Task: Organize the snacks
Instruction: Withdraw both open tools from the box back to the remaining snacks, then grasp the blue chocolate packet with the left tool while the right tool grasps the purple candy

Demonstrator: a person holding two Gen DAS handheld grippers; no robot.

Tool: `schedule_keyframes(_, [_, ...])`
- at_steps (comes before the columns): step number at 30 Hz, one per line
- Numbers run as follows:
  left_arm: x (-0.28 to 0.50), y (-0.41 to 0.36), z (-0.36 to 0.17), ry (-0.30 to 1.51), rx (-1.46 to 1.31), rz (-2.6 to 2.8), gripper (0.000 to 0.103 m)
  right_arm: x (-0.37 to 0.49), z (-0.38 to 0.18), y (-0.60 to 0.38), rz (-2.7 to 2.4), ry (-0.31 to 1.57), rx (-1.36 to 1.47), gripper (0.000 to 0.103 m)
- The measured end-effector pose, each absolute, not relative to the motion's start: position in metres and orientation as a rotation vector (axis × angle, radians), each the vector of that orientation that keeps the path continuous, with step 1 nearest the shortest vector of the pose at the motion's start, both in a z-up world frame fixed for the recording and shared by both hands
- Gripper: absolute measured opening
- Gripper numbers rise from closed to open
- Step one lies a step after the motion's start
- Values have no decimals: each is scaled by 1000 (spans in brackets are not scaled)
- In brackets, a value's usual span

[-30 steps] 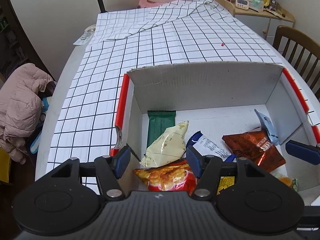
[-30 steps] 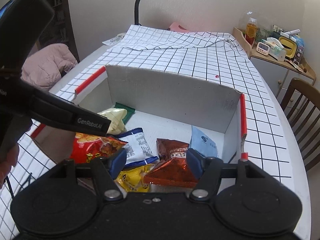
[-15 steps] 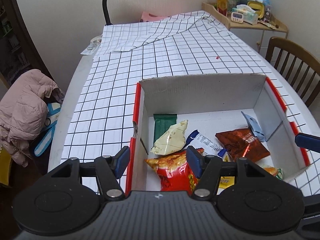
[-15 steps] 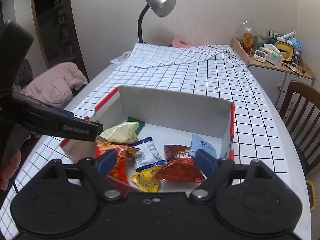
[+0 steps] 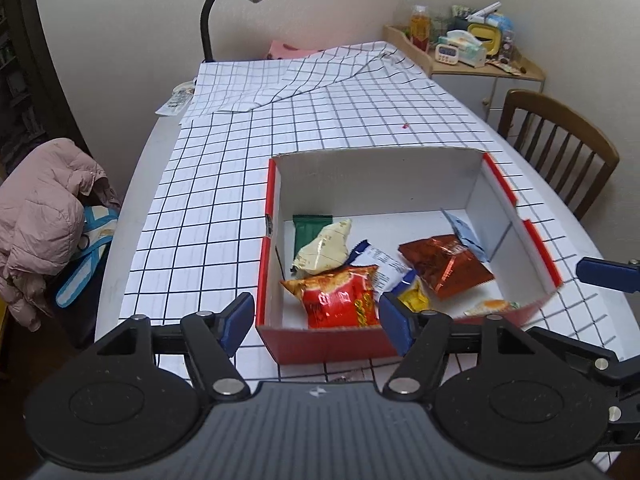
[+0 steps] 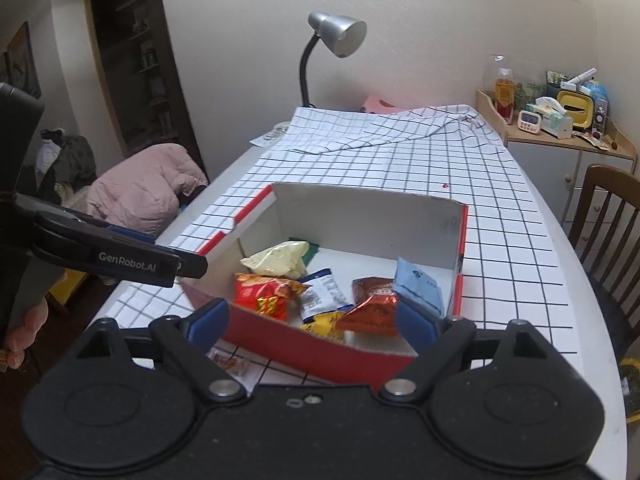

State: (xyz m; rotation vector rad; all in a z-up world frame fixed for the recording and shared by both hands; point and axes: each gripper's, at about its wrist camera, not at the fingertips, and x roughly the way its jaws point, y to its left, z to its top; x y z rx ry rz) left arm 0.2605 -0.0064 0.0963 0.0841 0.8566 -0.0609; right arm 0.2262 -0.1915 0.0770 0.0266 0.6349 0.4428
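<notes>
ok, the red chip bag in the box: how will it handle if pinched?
The red chip bag looks puffed and crinkled, so it is probably light and will give under the pads. Its glossy film may slip; the crimped top edge seems the safer pinch. It leans on neighbouring packets, so lifting it may nudge them.

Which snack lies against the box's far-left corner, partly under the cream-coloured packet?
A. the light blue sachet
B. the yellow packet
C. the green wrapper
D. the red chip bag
C: in the left wrist view the green wrapper lies flat in the far-left corner of the red-and-white box, and the cream-coloured packet overlaps its near end.
</notes>
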Motion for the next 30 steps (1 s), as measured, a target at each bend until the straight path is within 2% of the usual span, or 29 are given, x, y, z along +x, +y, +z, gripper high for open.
schedule_keyframes(5, [238, -5, 99, 849, 65, -86, 73, 209, 76, -196, 476, 632, 40, 92])
schedule_keyframes(10, [217, -2, 96, 843, 50, -104, 74, 195, 70, -199, 500, 640, 46, 92])
schedule_keyframes(12, [210, 0, 94, 845, 39, -111, 82, 191, 65, -202, 508, 646, 52, 93])
schedule_keyframes(14, [203, 1, 89, 852, 27, -122, 82, 187, 60, -205, 510, 650, 62, 102])
schedule_keyframes(30, [171, -2, 26, 974, -36, -124, 84, 169, 11, -215, 521, 736, 66, 103])
